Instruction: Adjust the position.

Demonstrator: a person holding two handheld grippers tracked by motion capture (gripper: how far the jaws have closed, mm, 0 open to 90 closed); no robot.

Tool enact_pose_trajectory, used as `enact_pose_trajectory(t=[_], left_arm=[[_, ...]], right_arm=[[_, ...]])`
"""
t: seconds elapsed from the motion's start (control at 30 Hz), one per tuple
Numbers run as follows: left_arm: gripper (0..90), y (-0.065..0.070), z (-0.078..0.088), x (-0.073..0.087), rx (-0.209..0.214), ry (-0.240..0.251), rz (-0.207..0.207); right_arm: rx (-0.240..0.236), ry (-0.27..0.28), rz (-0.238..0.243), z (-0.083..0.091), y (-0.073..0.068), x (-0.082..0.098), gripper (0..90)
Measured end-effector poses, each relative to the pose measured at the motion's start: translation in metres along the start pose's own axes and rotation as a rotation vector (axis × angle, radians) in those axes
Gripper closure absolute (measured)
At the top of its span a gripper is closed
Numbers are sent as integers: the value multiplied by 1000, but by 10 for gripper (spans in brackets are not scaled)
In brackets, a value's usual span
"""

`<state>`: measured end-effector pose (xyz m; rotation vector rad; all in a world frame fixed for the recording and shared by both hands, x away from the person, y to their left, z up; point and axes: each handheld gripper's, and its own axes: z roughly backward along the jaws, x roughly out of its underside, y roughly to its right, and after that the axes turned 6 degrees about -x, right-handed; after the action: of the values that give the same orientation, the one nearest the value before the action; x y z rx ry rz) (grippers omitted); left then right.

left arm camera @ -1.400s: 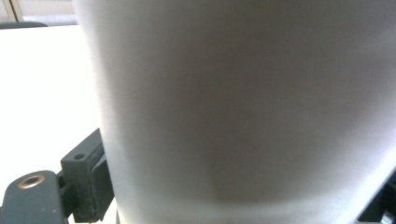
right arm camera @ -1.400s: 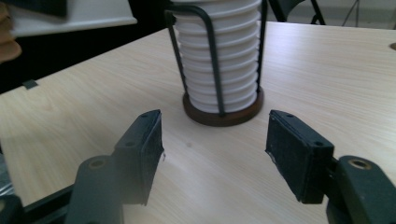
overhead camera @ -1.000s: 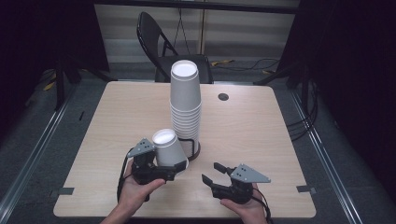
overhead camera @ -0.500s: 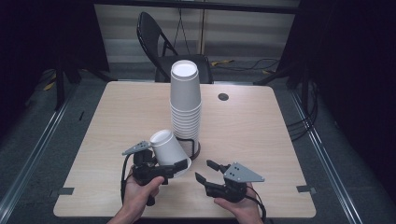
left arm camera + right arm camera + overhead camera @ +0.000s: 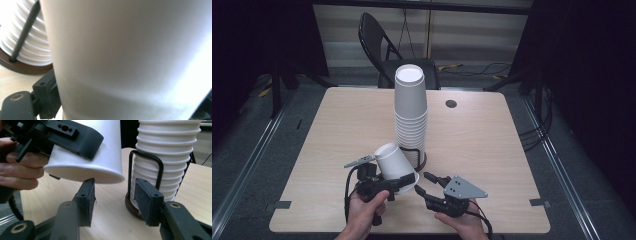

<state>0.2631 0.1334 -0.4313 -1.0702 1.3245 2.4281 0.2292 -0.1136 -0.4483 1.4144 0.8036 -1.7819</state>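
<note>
My left gripper point(image 5: 399, 184) pinches a single white paper cup point(image 5: 393, 161) by its wall, holding it tilted with its mouth down, just in front of the tall stack of white paper cups point(image 5: 410, 112) that stands in a black wire holder with a dark round base point(image 5: 422, 159) on the light wooden table point(image 5: 492, 150). To the right of that cup and in front of the stack, my right gripper point(image 5: 424, 182) has its jaws spread with nothing between them; they have just been closing, one pad point(image 5: 88, 195) just under the cup's rim.

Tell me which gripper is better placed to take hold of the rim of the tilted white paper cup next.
Right. The right gripper has open jaws just under the tilted white paper cup's rim, nothing between them, while the left gripper is already clamped on it.
</note>
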Motion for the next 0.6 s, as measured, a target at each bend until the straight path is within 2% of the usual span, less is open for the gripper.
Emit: enact_pose_trajectory(t=[0.17, 0.27, 0.37, 0.6], left_arm=[[108, -3, -2, 2, 25, -12, 49], [108, -6, -3, 3, 43, -11, 96], [109, -7, -3, 6, 37, 5, 145], [109, -8, -3, 9, 48, 16, 160]], right_arm=[[4, 4, 16, -6, 0, 0, 527], [9, 7, 25, -9, -1, 0, 535], [21, 21, 34, -12, 0, 0, 548], [24, 46, 46, -25, -1, -2, 573]])
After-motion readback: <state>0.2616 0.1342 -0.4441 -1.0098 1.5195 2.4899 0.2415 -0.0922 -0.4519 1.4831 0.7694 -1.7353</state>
